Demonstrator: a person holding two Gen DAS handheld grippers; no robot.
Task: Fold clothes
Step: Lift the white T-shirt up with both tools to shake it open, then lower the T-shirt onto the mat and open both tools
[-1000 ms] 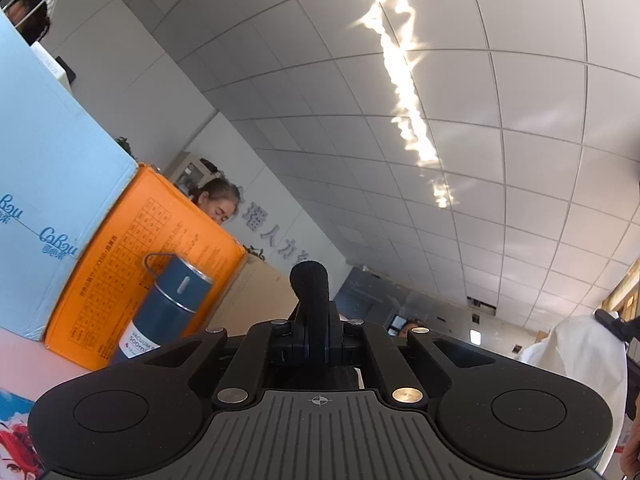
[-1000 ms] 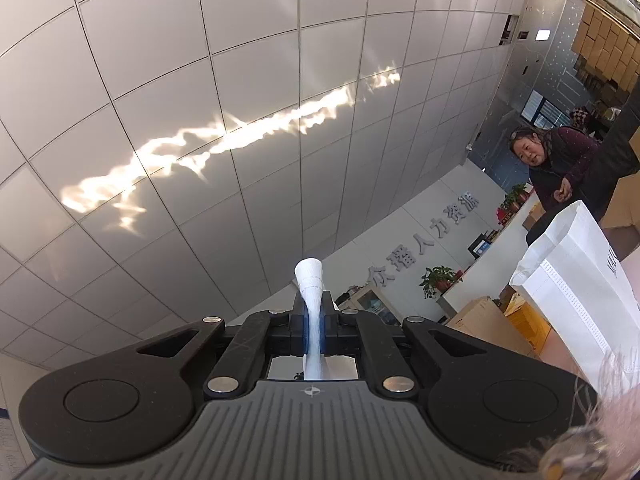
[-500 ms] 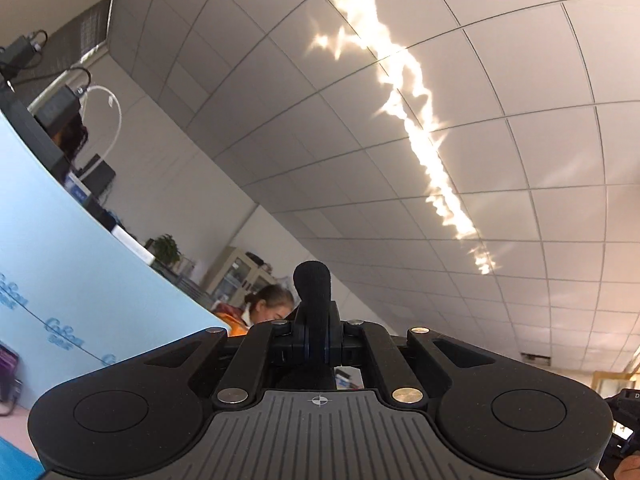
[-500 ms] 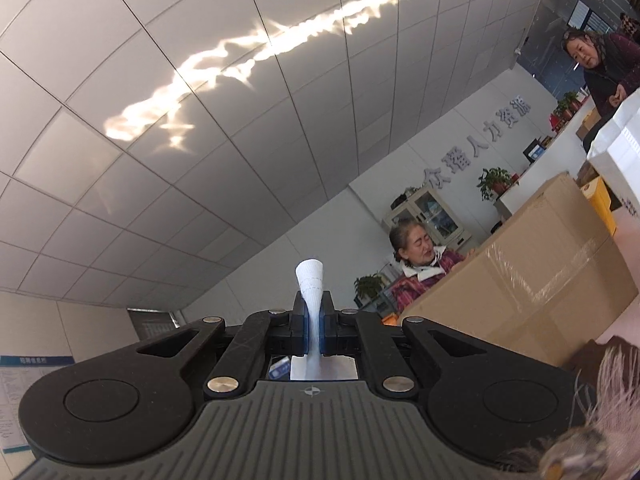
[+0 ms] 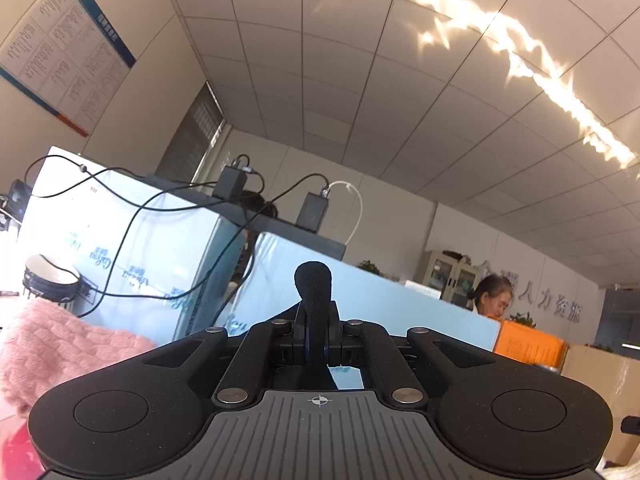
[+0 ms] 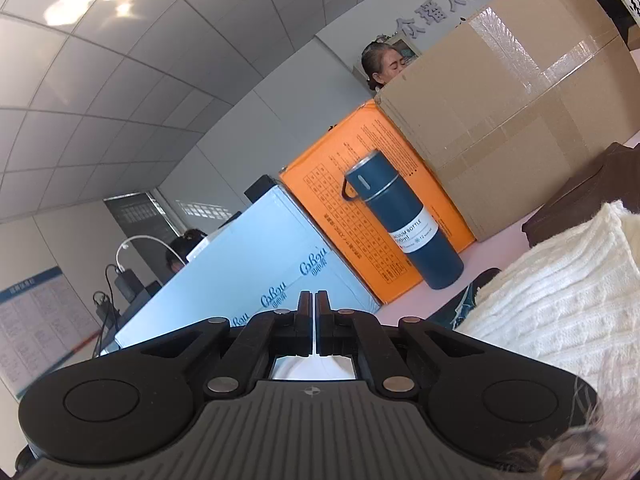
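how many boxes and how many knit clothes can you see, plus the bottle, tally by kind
boxes: 3 (light blue box, orange box, brown cardboard box)
knit clothes: 2 (pink knit, cream knit)
bottles: 1 (dark blue vacuum bottle)
total: 6

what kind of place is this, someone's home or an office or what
Most likely an office, not a home. There is a grid-tile ceiling, large lettering on the back wall, and a notice board of printed sheets. Stacked cartons, such as the brown cardboard box, line the table.
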